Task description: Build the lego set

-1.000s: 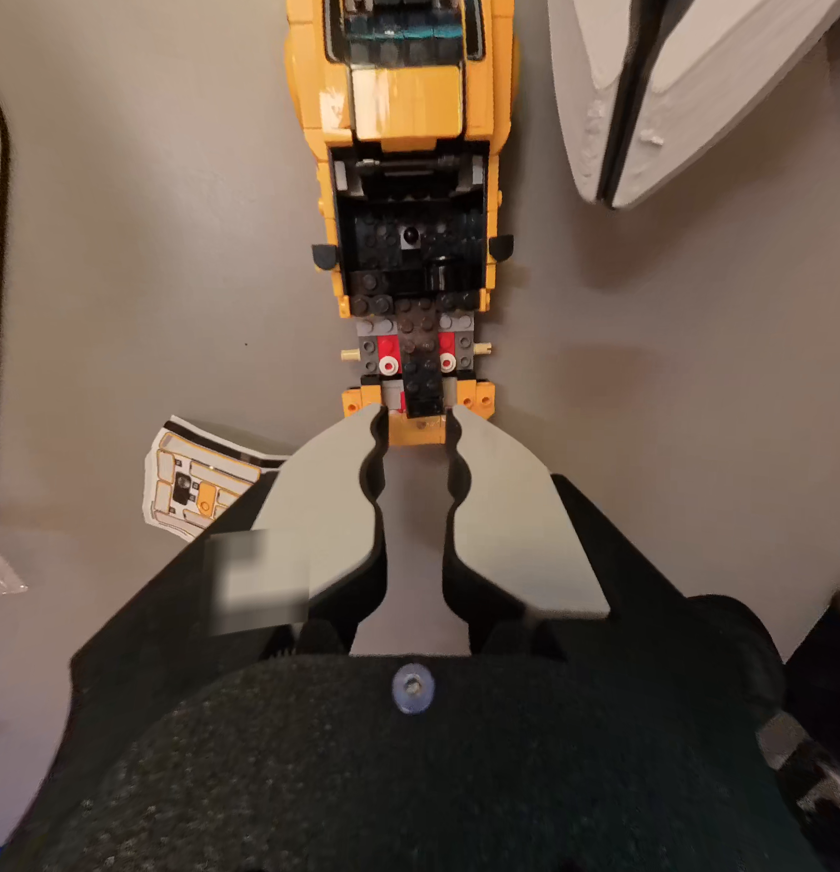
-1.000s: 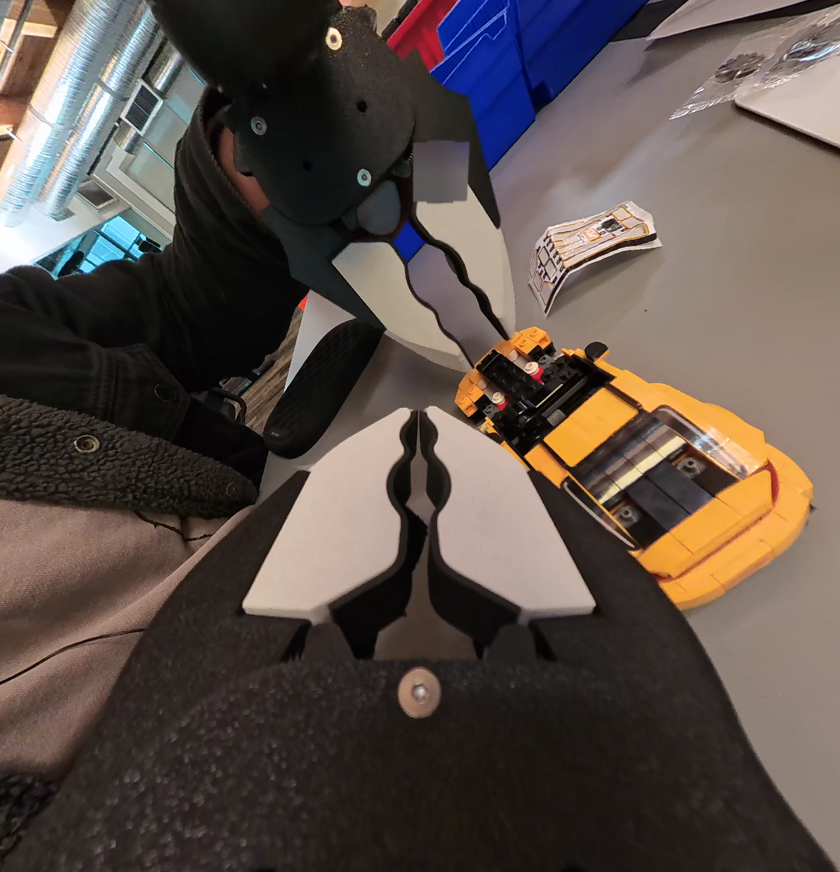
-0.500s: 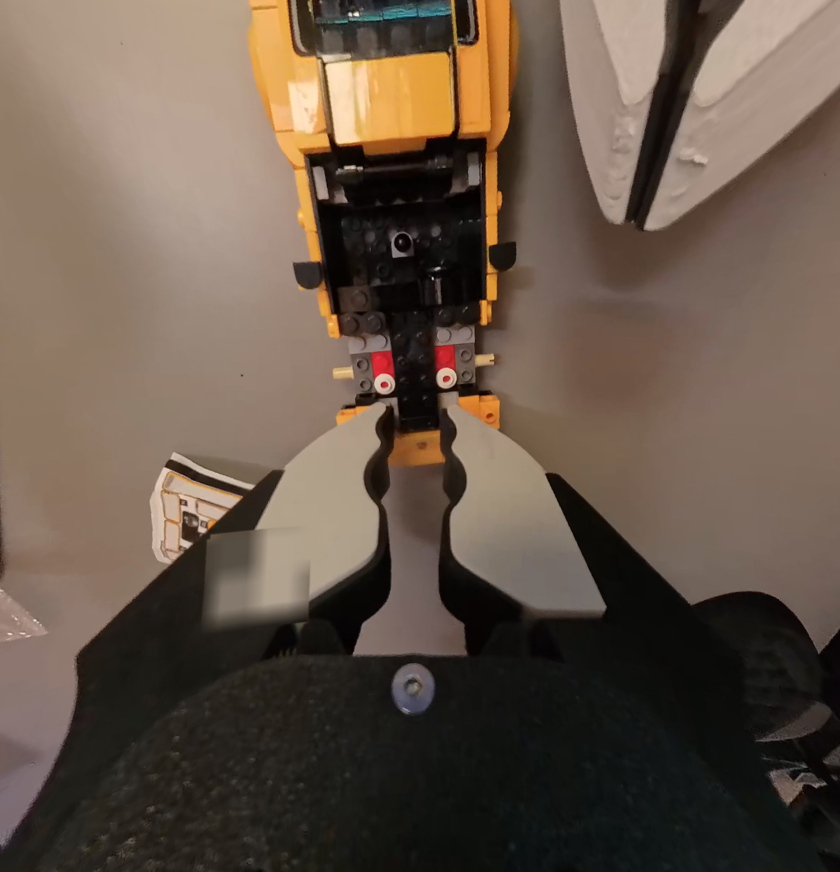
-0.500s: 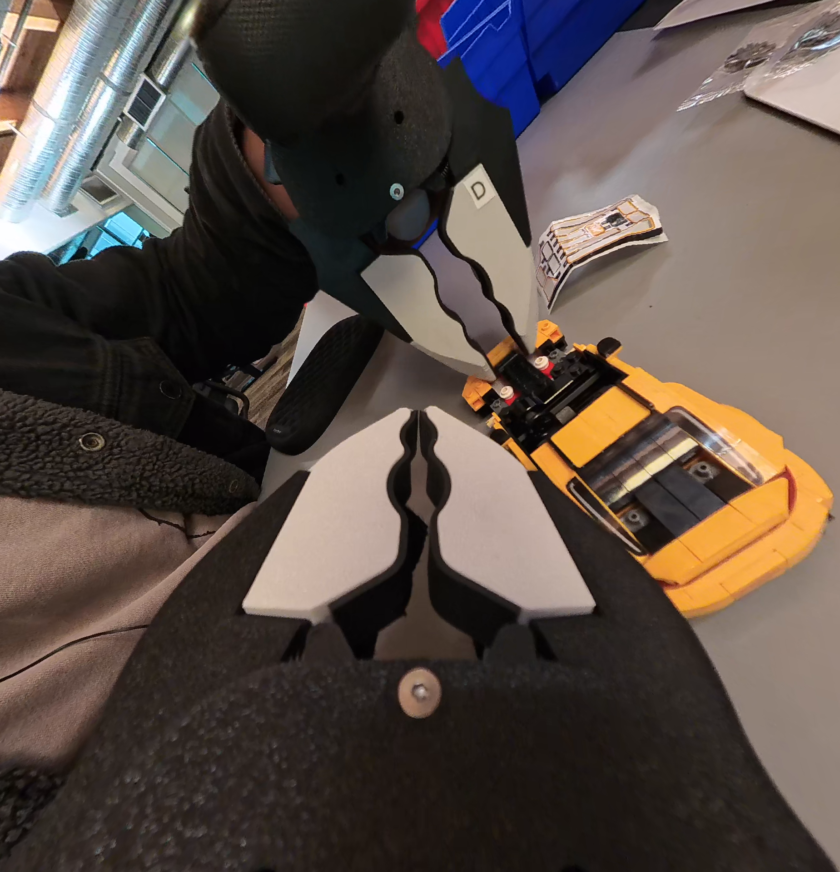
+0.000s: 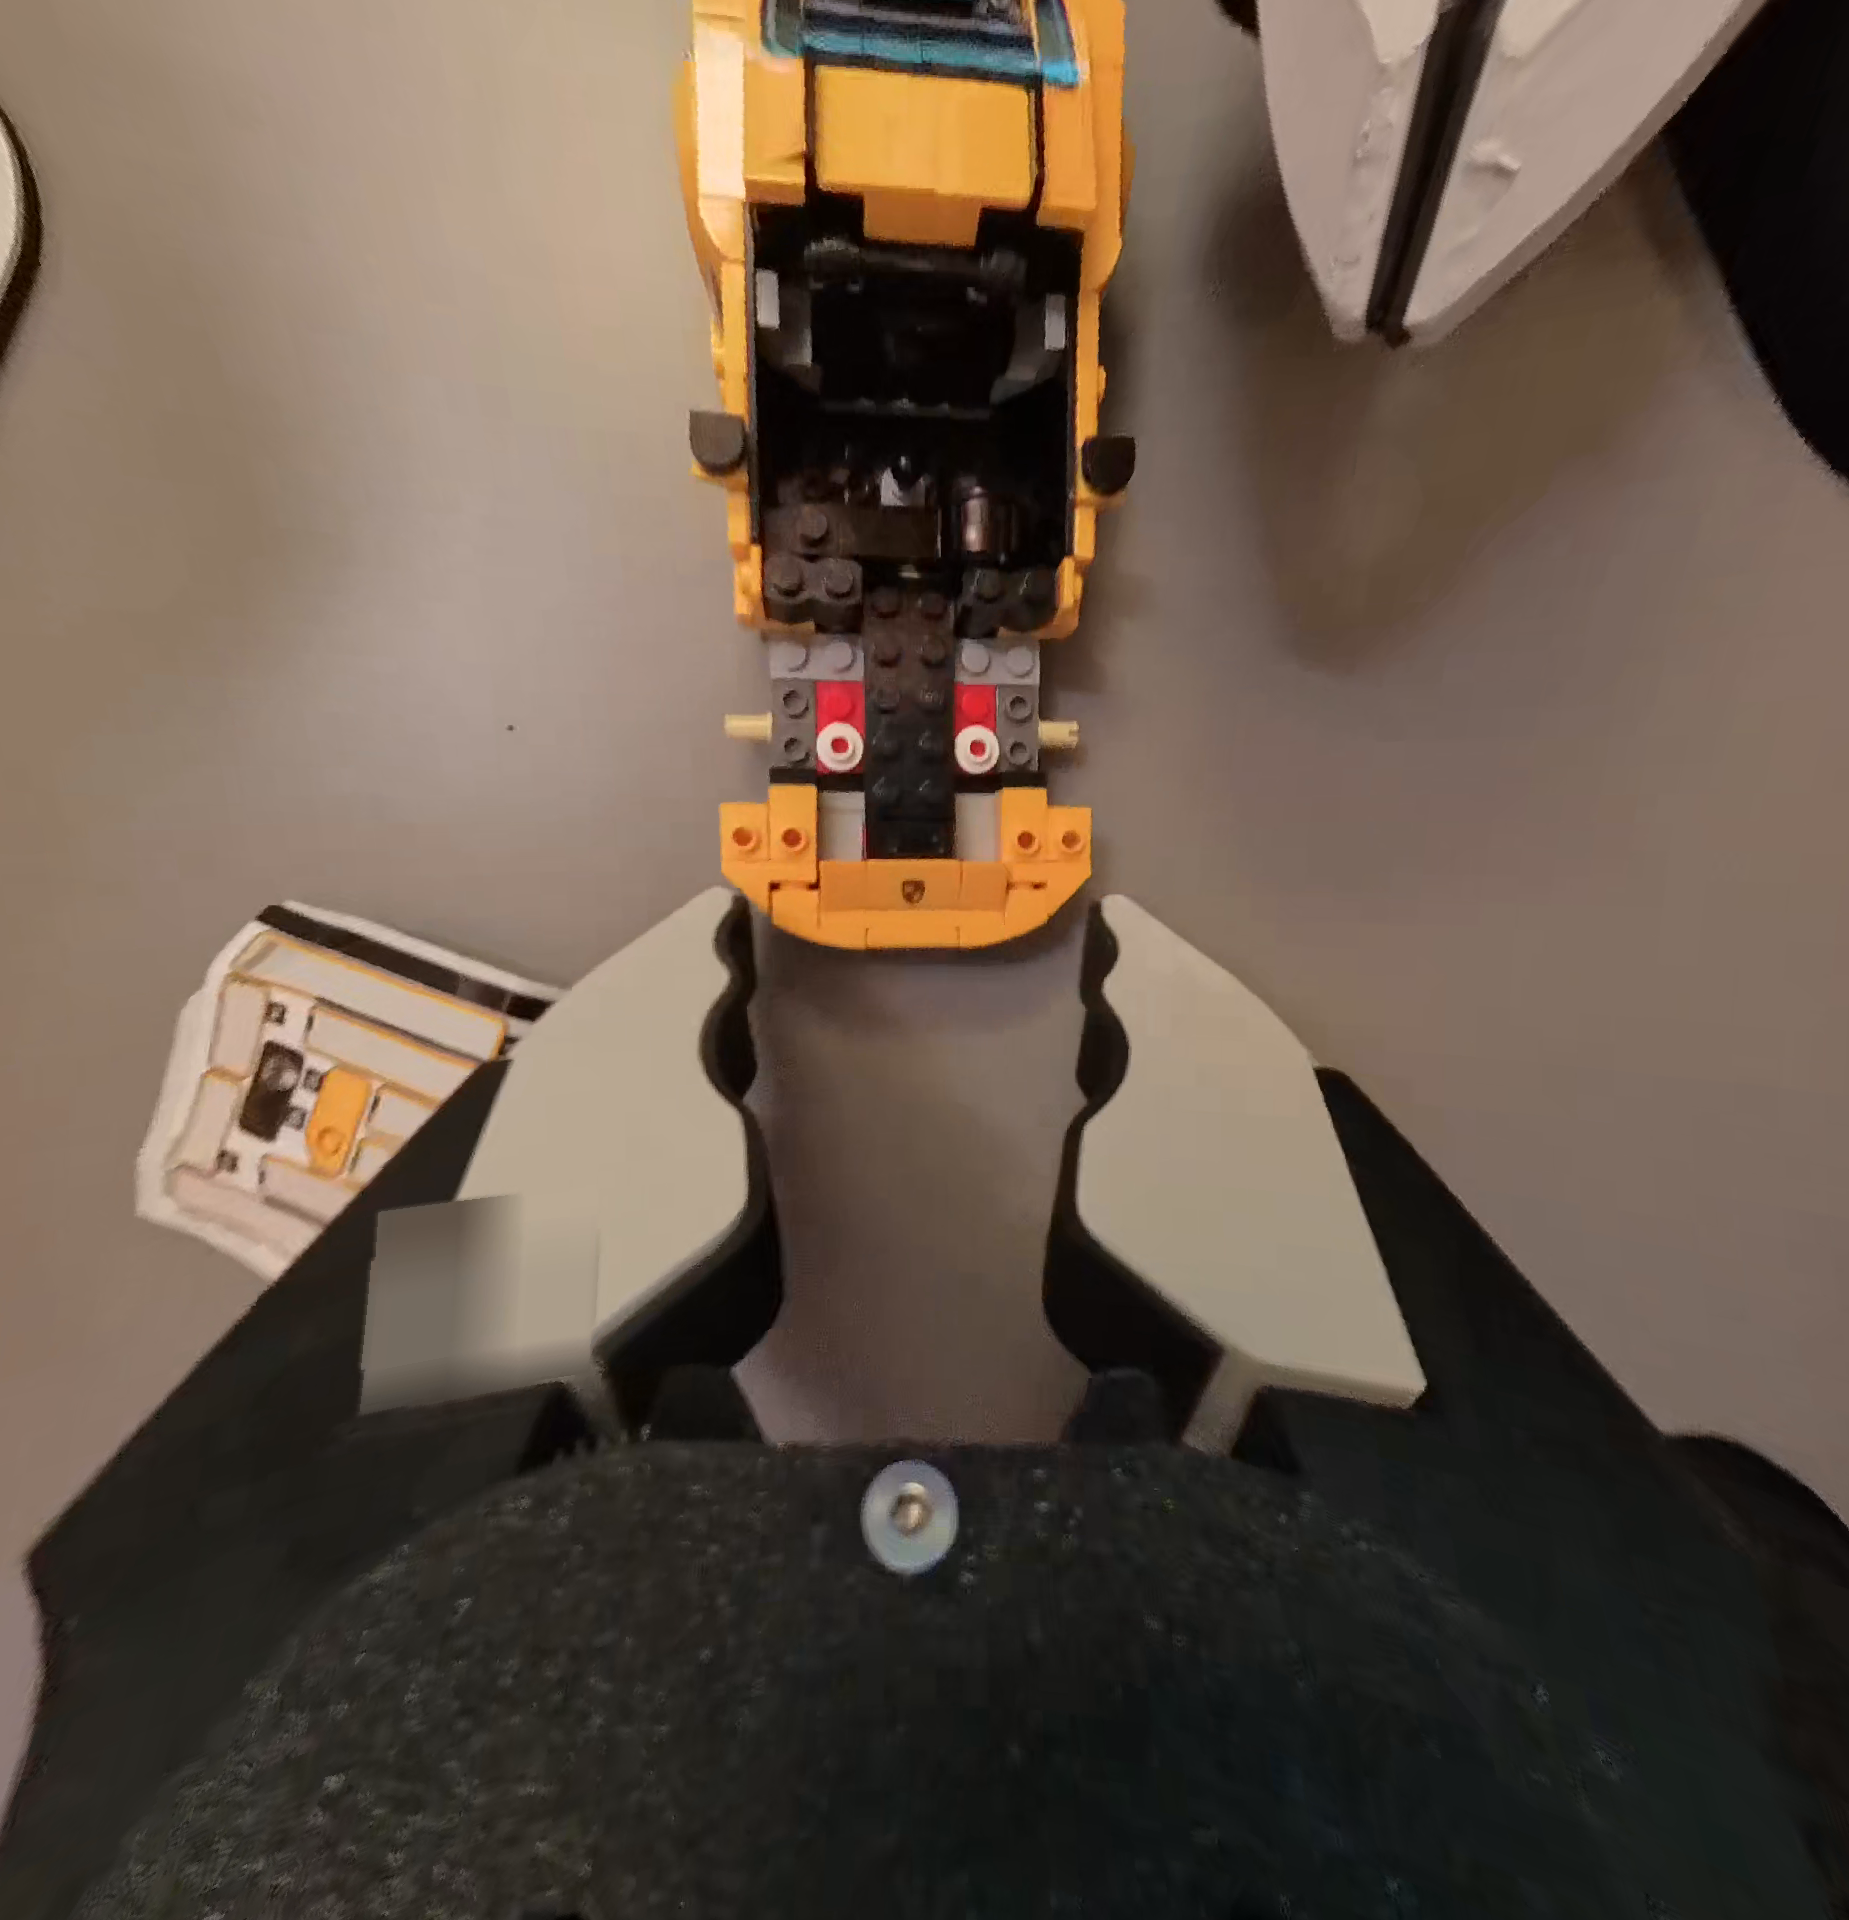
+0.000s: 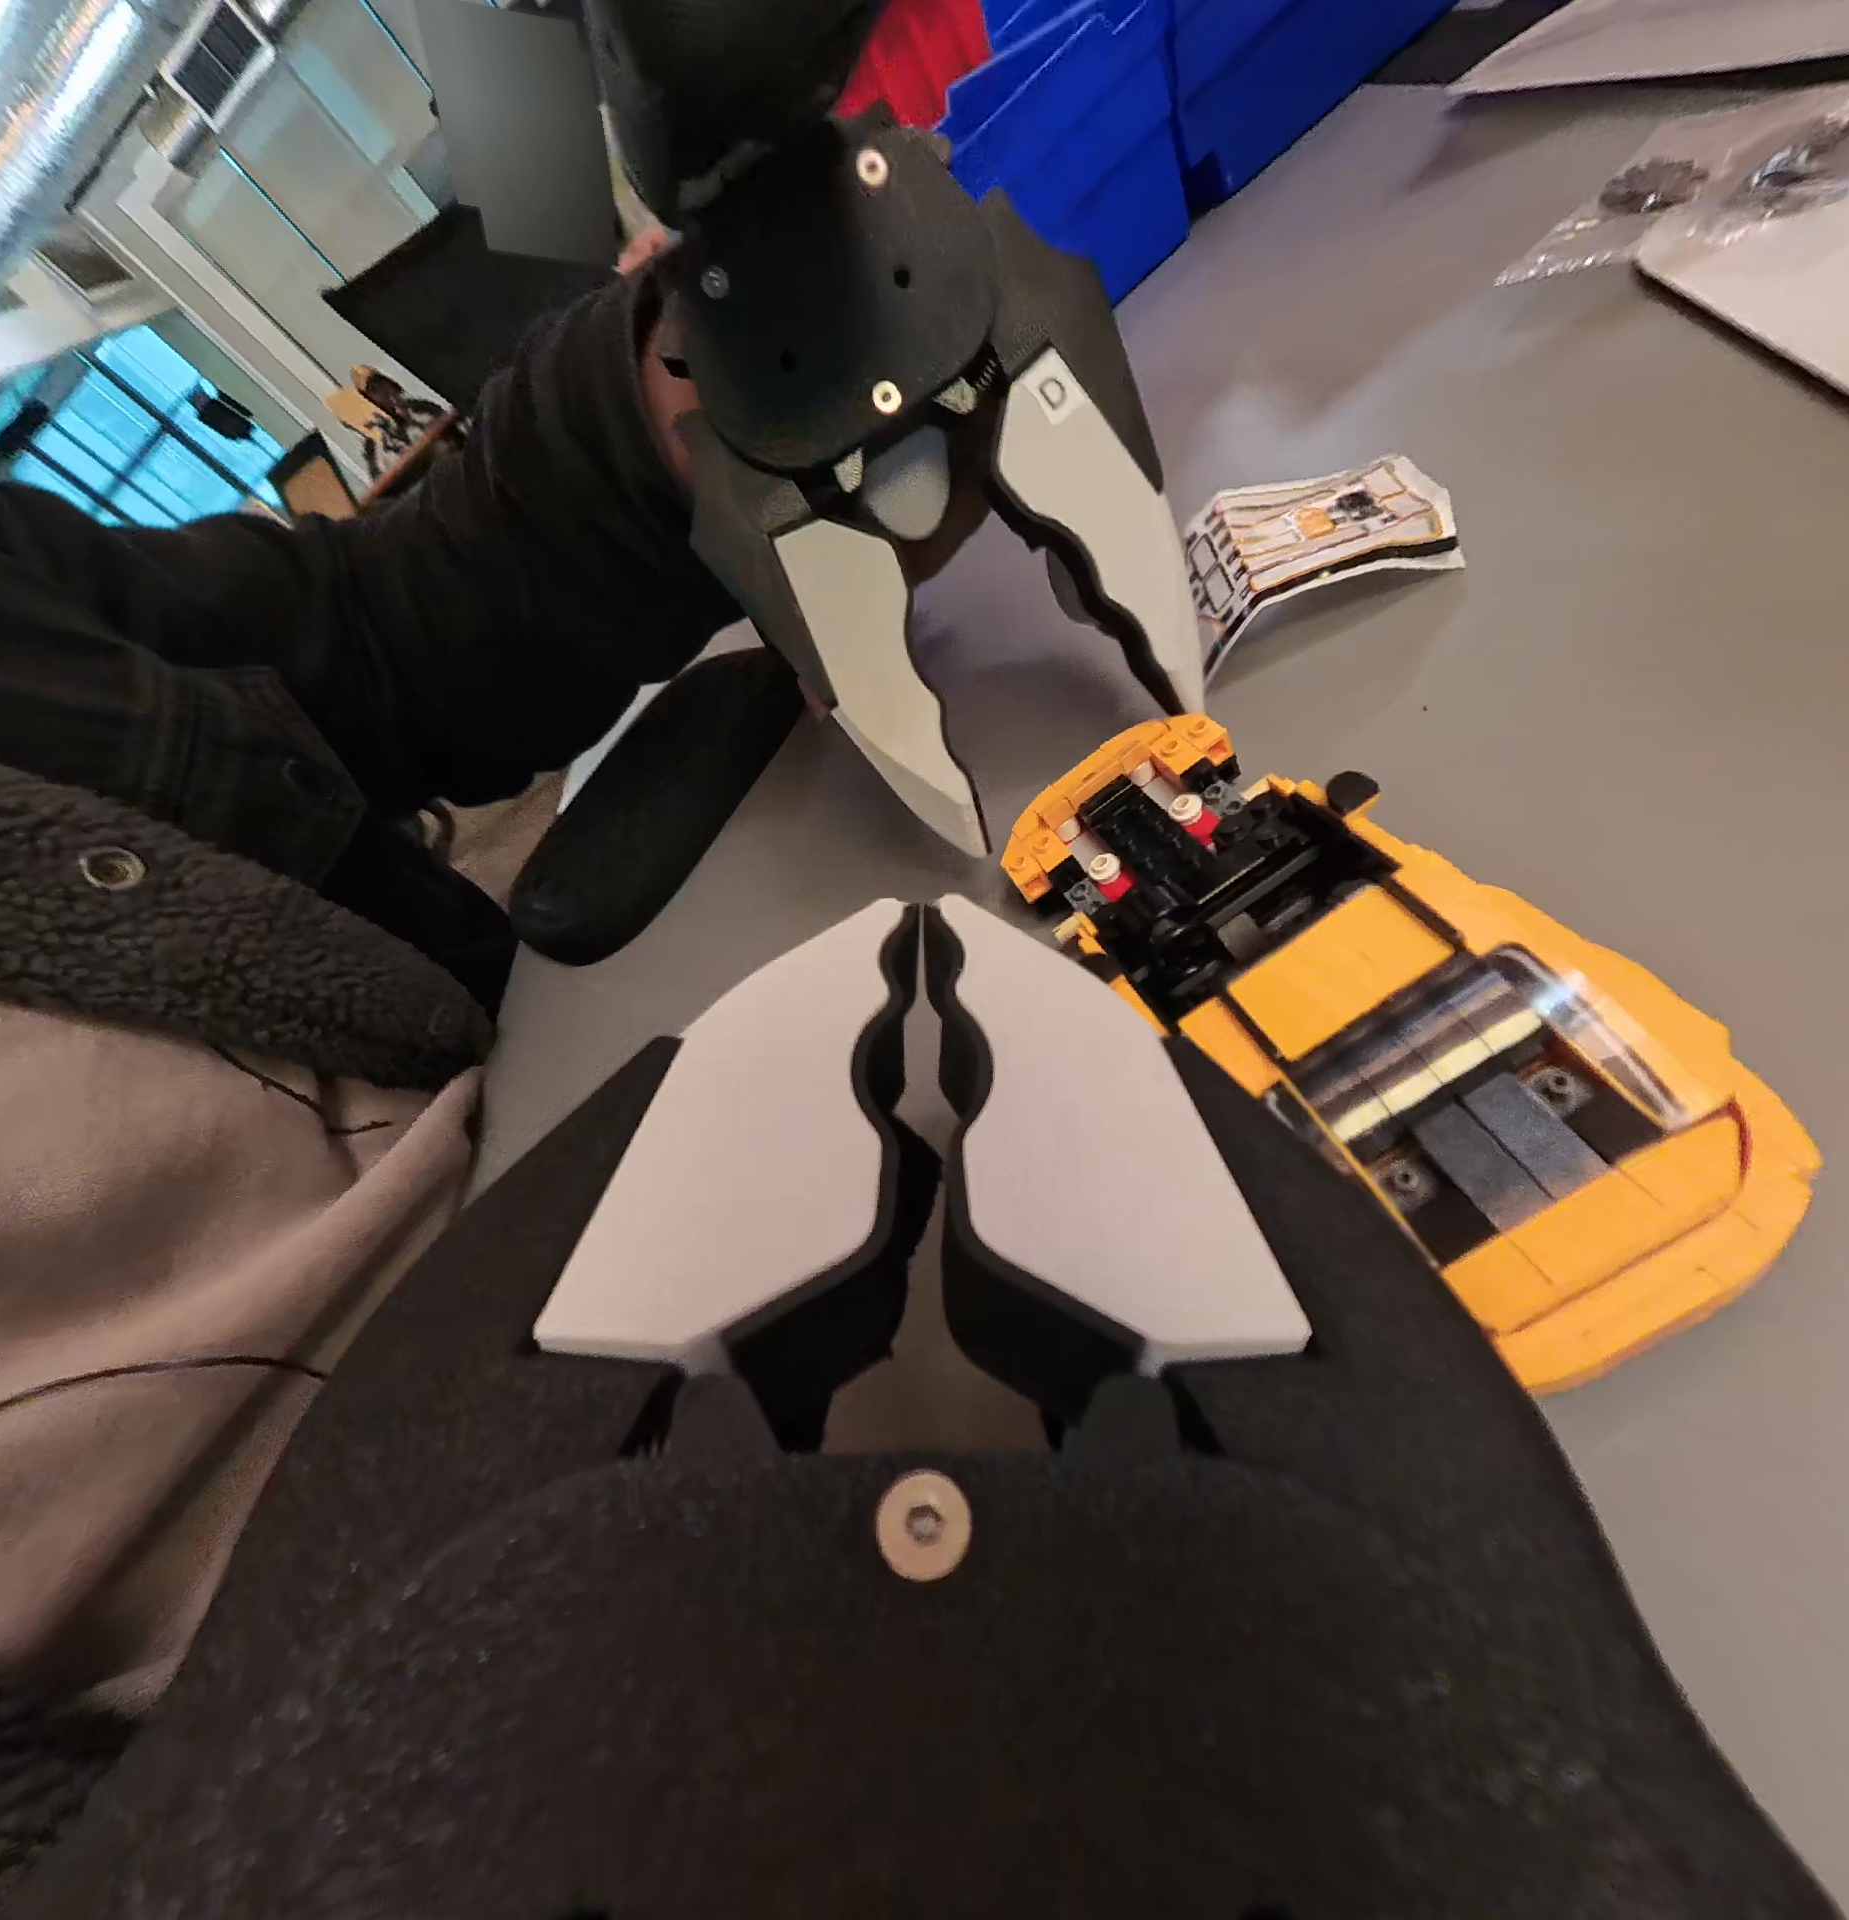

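Observation:
A yellow lego car (image 5: 904, 312) lies on the grey table, its nose (image 5: 904, 904) pointing at my left gripper. Its front is uncovered, showing black, grey and red bricks with two white studs. My left gripper (image 5: 909, 925) is open and empty, its fingertips either side of the nose without touching it. In the right wrist view the car (image 6: 1419, 1039) lies right of centre, with the left gripper (image 6: 1081, 764) open above its nose. My right gripper (image 6: 920, 909) is shut and empty, just left of the car; it also shows in the left wrist view (image 5: 1398, 327).
A sticker sheet (image 5: 307, 1091) lies left of the left gripper; it also shows in the right wrist view (image 6: 1315, 540). Blue bins (image 6: 1159, 125) stand at the back. Clear bags with parts (image 6: 1678, 197) lie on a white board at the far right. A person's dark sleeve (image 6: 276, 623) is at left.
My left gripper has opened wide and drawn back from the car's nose, which it had been gripping. The right gripper has stayed shut.

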A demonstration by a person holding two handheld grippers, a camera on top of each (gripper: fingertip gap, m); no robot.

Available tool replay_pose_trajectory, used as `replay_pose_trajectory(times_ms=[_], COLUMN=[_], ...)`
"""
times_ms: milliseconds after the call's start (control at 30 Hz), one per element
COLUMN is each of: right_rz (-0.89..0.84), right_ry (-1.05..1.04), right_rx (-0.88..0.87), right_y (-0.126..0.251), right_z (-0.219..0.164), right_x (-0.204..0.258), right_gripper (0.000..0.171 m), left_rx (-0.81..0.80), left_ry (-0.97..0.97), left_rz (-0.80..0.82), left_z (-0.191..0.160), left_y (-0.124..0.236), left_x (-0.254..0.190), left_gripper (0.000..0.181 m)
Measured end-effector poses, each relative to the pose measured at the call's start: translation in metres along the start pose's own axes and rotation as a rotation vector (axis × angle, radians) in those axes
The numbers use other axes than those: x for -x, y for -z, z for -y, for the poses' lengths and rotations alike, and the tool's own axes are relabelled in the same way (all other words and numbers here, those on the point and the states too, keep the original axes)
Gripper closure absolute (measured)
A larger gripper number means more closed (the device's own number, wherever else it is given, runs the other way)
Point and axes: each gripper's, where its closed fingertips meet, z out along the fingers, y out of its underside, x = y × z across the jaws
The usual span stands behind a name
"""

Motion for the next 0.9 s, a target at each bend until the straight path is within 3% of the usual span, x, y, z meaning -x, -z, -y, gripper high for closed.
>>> replay_pose_trajectory(times_ms=[100, 333, 467, 633, 900], right_rz=[-0.037, -0.167, -0.191, -0.137, -0.047], right_ry=[0.089, 0.271, 0.487, 0.731, 0.787], right_rx=[-0.002, 0.076, 0.303, 0.723, 0.943], right_y=[-0.002, -0.001, -0.014, -0.038, -0.051], right_z=[0.003, 0.012, 0.012, -0.011, -0.027], right_x=[0.0, -0.004, -0.001, -0.016, -0.025], right_gripper=[0.168, 0.167, 0.166, 0.162, 0.162], left_rx=[-0.065, -0.123, -0.162, -0.225, -0.295], left_ry=[-0.019, -0.028, -0.02, -0.017, 0.001], left_rz=[0.021, 0.07, 0.101, 0.098, 0.061], left_z=[0.002, 0.0, -0.002, -0.001, 0.0], left_y=[-0.006, -0.007, -0.008, -0.011, -0.009], left_x=[0.001, -0.007, -0.019, -0.026, -0.028], left_gripper=[0.117, 0.126, 0.134, 0.136, 0.136])
